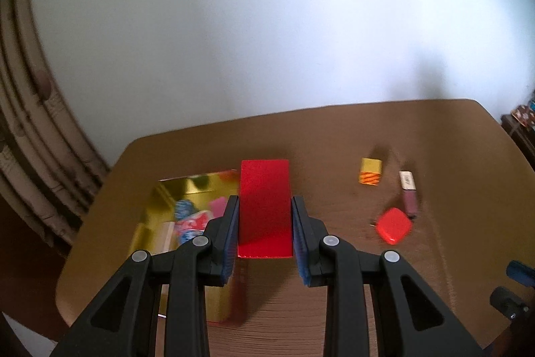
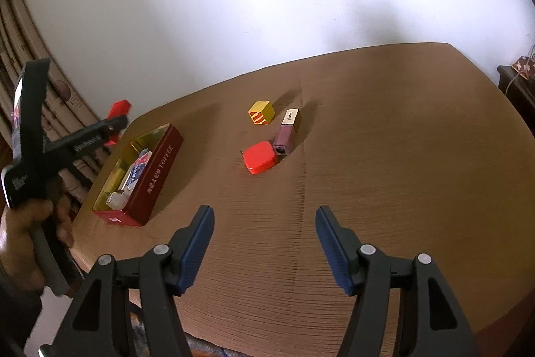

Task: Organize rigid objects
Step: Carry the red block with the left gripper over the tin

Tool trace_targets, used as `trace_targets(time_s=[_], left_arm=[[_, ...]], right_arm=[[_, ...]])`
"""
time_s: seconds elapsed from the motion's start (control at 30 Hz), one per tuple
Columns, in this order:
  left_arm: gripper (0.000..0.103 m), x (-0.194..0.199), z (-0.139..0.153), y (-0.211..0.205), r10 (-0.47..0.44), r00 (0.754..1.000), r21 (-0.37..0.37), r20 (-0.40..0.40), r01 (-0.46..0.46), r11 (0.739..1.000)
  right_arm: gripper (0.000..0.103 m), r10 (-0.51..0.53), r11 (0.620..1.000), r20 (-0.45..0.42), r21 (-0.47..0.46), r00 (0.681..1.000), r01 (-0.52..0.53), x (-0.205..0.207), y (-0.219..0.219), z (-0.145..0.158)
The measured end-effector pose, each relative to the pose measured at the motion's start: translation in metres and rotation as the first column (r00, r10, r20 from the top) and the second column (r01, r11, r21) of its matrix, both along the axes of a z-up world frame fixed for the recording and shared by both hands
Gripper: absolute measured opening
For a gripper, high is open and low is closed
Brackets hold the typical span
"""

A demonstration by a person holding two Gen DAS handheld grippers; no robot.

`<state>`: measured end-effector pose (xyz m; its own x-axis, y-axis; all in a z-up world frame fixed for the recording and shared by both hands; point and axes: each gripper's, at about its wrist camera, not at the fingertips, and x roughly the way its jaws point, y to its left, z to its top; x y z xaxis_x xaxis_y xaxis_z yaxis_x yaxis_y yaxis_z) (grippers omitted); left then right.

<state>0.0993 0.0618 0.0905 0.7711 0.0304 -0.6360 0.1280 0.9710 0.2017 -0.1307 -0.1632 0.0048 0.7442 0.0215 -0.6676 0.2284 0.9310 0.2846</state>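
Note:
My left gripper [image 1: 265, 199] is shut on a flat red lid [image 1: 264, 209], held in the air above the brown table [image 1: 334, 306]. In the right wrist view it [image 2: 115, 126] hangs left of the open red toffee tin [image 2: 157, 163], with the lid [image 2: 118, 109] at its tips. The tin's gold inside [image 1: 187, 189] holds several small packets. A yellow cube [image 2: 261, 112], a pink lip gloss tube [image 2: 287, 131] and a red-orange tape measure [image 2: 260, 157] lie together mid-table. My right gripper [image 2: 264, 211] stands open over bare table, nothing between its fingers.
A person's hand [image 2: 30, 223] grips the left tool's handle. The tin sits near the table's left edge [image 2: 87, 199]. A white wall [image 2: 267, 5] runs behind the table. Patterned cardboard [image 1: 26, 122] stands at the left and dark furniture [image 2: 515, 86] at the far right.

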Motion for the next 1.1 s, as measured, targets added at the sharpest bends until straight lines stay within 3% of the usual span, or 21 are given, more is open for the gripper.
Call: trace_targets(time_s=[0.6, 1.1], left_arm=[[0.026, 0.019, 0.016, 0.107, 0.177, 0.984, -0.012, -0.019, -0.177, 0.984], [0.027, 0.050, -0.007, 0.165, 0.270, 0.951, -0.064, -0.152, -0.282, 0.957]], right_arm=[[0.065, 0.003, 1.000, -0.030, -0.001, 1.000, -0.003, 0.004, 0.001, -0.008], [0.065, 0.008, 1.000, -0.039, -0.015, 0.999, -0.009, 0.005, 0.007, -0.010]])
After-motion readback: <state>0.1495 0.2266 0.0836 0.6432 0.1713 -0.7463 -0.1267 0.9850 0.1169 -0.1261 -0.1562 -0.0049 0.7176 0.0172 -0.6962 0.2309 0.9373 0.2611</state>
